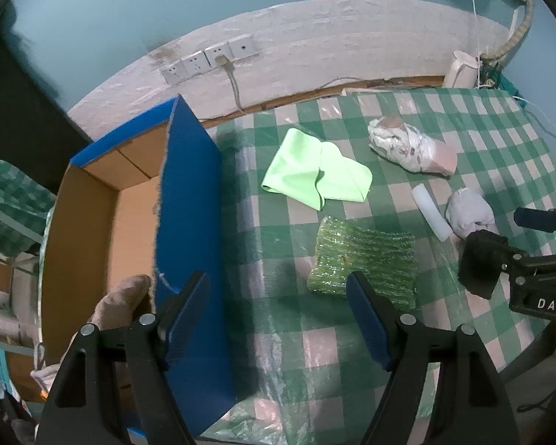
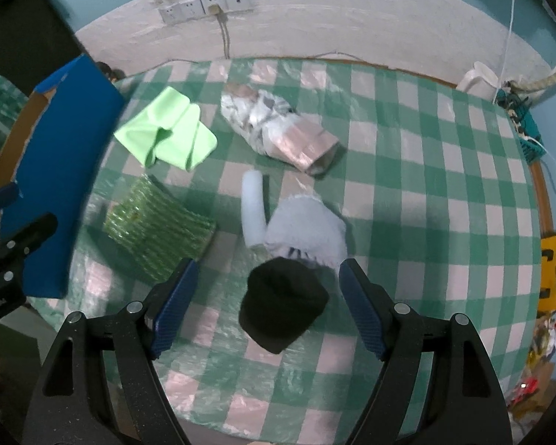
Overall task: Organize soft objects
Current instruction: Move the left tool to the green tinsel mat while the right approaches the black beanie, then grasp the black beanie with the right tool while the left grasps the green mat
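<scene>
Right tool (image 2: 267, 293) spread wide above black cap (image 2: 283, 302), seemingly untouched.

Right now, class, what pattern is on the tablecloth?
The tablecloth is green and white checked, clearest in the right wrist view.

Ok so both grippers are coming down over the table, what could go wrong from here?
1. The black cap lies between the right gripper jaws but overlaps the pale fluffy bundle; closing might catch both.
2. The white foam roll touches that bundle and could roll away if nudged.
3. The left gripper hangs beside the blue box wall; reaching for the green sparkly pad, a finger may knock the wall.
</scene>
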A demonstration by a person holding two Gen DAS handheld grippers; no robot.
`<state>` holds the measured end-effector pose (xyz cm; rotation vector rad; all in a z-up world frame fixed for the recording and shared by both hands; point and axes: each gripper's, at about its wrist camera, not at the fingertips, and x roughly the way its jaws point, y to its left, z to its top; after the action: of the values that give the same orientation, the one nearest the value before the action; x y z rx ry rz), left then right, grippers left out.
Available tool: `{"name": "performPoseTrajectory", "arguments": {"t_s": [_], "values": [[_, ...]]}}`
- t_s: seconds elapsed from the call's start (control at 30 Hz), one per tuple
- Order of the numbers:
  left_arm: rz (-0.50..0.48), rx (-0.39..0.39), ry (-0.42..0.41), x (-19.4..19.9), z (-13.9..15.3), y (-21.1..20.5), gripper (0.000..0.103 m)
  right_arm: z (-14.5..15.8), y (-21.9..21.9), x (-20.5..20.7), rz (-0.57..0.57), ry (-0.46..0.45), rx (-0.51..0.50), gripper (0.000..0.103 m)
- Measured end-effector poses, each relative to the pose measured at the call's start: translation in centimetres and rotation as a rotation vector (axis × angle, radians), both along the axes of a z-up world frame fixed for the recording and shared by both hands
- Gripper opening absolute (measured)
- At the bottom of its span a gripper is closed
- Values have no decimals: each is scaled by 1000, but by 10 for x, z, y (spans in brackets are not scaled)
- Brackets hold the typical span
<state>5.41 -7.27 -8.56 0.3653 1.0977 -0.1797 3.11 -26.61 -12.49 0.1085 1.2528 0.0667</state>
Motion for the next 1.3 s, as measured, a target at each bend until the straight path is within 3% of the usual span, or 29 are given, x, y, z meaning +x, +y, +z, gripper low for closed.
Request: {"name": "performPoseTrajectory", "arguments": {"t_s": [0.73,0.8,0.87,1.07,1.3], "values": [[-42,-3,133,18,-46,-31,81,-59,-6,3,-18,103,-8,79],[-43,-12,144,20,-48,-33,82,-60,-8,2,-5,96,-2,75],[-44,-23,159,21,-50,-35,85,-64,-7,1,33,93,13,52],[-60,-50,183,22,-53,-42,85,-63,-5,-2,67,92,24,40],[-92,-45,207,22,-61,-55,86,-59,-14,-4,53,85,31,39]]}}
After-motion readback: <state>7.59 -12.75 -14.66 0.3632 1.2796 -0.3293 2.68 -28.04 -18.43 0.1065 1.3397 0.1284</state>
